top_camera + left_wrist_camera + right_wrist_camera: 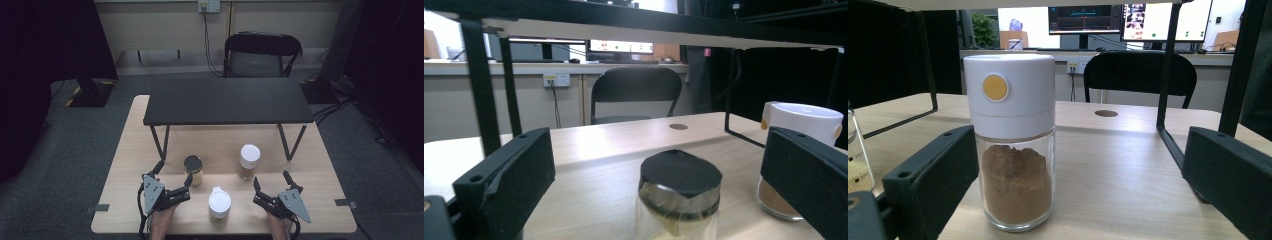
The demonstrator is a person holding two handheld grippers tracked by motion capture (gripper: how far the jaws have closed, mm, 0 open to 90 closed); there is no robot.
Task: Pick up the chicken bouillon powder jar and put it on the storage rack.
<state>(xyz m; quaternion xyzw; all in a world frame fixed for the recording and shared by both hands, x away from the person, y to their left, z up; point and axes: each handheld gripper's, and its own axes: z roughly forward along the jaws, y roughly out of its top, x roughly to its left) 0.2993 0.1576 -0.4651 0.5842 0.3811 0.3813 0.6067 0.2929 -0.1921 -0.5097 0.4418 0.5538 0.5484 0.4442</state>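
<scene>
Grey carpet surrounded a light wooden table (320,165), and a folding chair (261,54) stood beyond its far edge. On the table sat a black shelf (227,101) on thin metal legs. In front of the shelf stood three jars, all upright and apart: a black-lidded jar (193,169) of pale grains, a white-capped jar (249,161) of brown powder, and a second white-capped jar (219,203) nearest the person. The left gripper (173,179) rested near the front edge, its jaws spread wide and empty, with the black-lidded jar between them but untouched. The right gripper (271,181) likewise held nothing, jaws parted, facing the brown-powder jar just ahead.
</scene>
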